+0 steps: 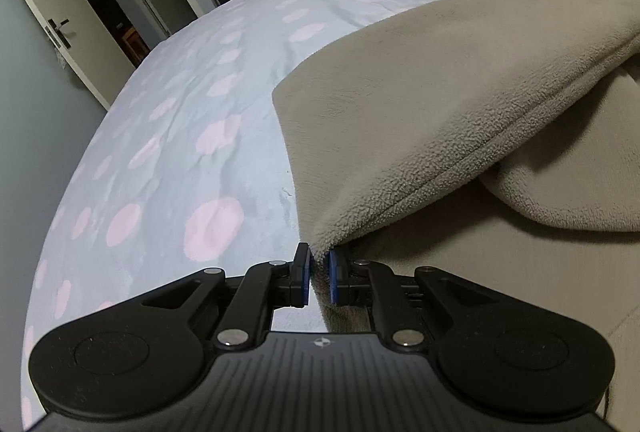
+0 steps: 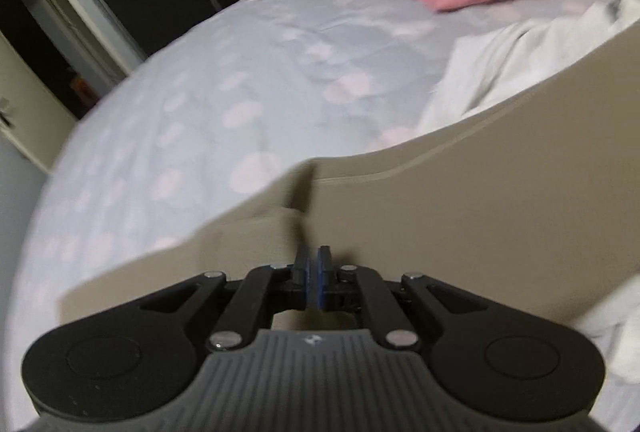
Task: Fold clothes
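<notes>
A taupe fleece garment [image 1: 420,104] is held lifted over the spotted bedsheet [image 1: 180,120] — pinched by the left gripper [image 1: 319,278] and seemingly by the closed right gripper [image 2: 315,282]. A fold is judged underway; level carrying is needed.

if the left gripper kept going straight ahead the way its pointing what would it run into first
The left gripper is already clamped on the edge of the grey-brown fleece garment, so pushing on would likely just bunch up more of that fleece. Beyond it lies the dotted bedsheet; depth is unclear.
</notes>
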The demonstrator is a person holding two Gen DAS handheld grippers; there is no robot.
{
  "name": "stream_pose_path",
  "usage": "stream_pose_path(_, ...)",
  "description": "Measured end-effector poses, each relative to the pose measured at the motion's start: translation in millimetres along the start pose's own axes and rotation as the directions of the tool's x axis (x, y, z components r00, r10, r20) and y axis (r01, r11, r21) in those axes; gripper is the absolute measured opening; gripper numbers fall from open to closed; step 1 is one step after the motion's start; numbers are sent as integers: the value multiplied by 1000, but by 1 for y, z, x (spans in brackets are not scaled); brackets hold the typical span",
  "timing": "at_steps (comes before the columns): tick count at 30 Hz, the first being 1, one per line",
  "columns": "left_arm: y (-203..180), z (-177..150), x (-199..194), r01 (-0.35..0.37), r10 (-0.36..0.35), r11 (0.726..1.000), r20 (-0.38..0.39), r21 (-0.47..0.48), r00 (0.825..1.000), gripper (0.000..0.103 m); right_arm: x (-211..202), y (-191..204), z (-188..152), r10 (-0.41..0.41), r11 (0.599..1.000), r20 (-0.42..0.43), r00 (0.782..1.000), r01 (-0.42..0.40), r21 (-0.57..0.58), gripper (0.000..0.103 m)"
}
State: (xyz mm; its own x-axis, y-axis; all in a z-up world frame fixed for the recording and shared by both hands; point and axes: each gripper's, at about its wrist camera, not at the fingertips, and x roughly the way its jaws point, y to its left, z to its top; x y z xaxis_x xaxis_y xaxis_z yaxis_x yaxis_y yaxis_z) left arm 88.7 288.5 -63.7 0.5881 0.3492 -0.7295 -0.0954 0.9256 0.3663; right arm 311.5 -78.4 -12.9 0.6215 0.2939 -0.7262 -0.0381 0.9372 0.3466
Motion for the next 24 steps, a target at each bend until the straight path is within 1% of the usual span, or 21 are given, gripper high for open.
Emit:
stream_pose_path(3,2,2,-10,6,-6,1000,13,-6,1000,10,-19,-1,-1,7,1000,80,997,-6,-19,10)
stream_pose_path(7,4,13,-32,50,-48,998,66,-32,997,10,-25,22,-18,88,983,89,992,-71,-171,10)
stream_pose_path(9,3,20,-40,74,-69,996,93,-49,993,12,-27,34,-26,128,964,89,988,-102,-246,11)
stream_pose_path(10,3,24,-42,86,-80,994,96,-65,992,15,-29,39,-30,148,952,88,985,-118,-283,11)
stream_pose_path(12,3,33,-47,104,-94,990,96,-98,991,16,-29,50,-39,175,926,79,981,-136,-352,10)
stream_pose_path(14,4,41,-51,111,-99,986,99,-127,990,16,-2,47,-50,85,922,37,996,-64,-383,10)
stream_pose_path(15,4,45,-53,111,-98,985,106,-131,990,16,13,42,-55,46,924,4,999,-41,-380,8)
stream_pose_path(16,4,49,-56,112,-97,985,113,-135,989,16,25,37,-60,23,928,-31,999,-33,-370,8)
stream_pose_path(17,4,52,-57,110,-94,985,119,-136,988,16,33,29,-63,21,935,-51,998,-38,-354,8)
stream_pose_path(20,0,60,-60,114,-97,982,122,-148,988,16,30,20,-59,48,946,-53,997,-63,-319,8)
stream_pose_path(22,-5,65,-62,124,-107,981,122,-148,987,17,17,21,-53,54,939,-35,998,-63,-338,9)
stream_pose_path(24,-13,69,-62,131,-114,982,120,-137,986,18,-1,17,-46,63,942,-6,998,-62,-330,11)
